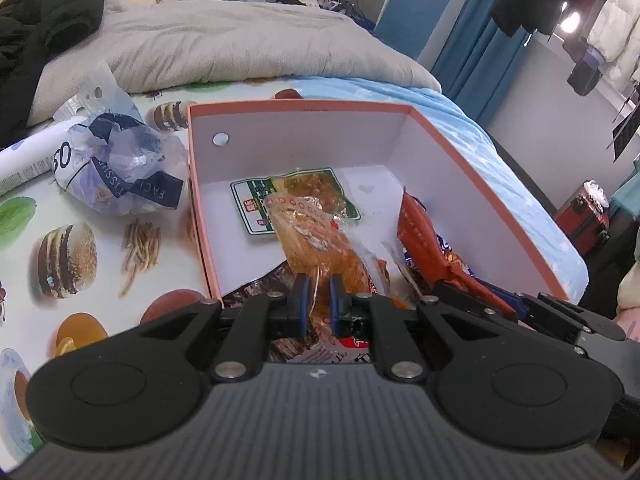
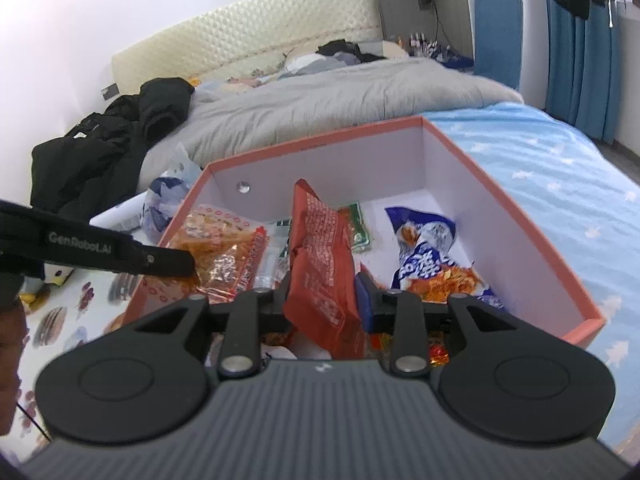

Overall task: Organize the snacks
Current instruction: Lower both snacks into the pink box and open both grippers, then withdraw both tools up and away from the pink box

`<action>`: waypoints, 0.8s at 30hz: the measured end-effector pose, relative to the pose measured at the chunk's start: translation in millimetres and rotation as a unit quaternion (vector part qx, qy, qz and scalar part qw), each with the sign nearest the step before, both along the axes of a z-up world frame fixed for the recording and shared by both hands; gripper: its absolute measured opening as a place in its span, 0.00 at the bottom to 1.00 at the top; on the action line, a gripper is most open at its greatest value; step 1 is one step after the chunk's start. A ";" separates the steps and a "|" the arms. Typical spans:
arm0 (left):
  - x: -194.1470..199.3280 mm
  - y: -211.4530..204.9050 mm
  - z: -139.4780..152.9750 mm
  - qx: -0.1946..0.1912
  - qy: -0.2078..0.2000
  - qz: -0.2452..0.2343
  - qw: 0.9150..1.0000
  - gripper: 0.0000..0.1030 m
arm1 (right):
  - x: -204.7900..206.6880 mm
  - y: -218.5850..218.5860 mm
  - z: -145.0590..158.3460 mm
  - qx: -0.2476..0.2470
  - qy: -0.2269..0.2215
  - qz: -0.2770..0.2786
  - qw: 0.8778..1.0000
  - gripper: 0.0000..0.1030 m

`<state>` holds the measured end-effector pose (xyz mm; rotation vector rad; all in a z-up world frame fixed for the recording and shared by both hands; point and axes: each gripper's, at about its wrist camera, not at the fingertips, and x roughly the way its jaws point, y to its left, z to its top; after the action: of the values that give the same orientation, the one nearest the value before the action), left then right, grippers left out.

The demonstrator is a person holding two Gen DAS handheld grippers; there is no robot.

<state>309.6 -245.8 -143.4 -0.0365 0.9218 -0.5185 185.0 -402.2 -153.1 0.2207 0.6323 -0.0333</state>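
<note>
An open pink cardboard box (image 1: 304, 109) with white inside walls sits on the bed. My left gripper (image 1: 319, 290) is shut on a clear packet of orange snacks (image 1: 316, 240), held over the near end of the box. A green-labelled packet (image 1: 280, 196) lies flat on the box floor behind it. My right gripper (image 2: 323, 286) is shut on a red-orange snack packet (image 2: 320, 248), standing upright over the same box (image 2: 512, 208). A blue and white snack bag (image 2: 428, 252) lies inside at the right. The clear orange packet (image 2: 224, 244) and the left gripper's arm (image 2: 100, 252) show at the left.
A crumpled blue tissue pack (image 1: 120, 168) and a white wrapper lie left of the box on a food-print cloth (image 1: 60, 260). Behind are a grey duvet (image 1: 224, 44), black clothes (image 2: 104, 152) and a blue sheet (image 2: 560, 184). A red case (image 1: 584, 216) stands on the floor.
</note>
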 end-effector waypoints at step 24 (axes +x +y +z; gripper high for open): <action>-96.3 48.5 117.2 -0.014 -0.115 0.001 0.993 0.28 | -69.2 20.5 80.5 -0.007 -0.079 0.003 0.997 0.52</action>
<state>213.3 -197.3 -26.3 -0.0035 0.6893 -0.5223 115.8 -381.7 -72.6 0.2053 0.4744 -0.0139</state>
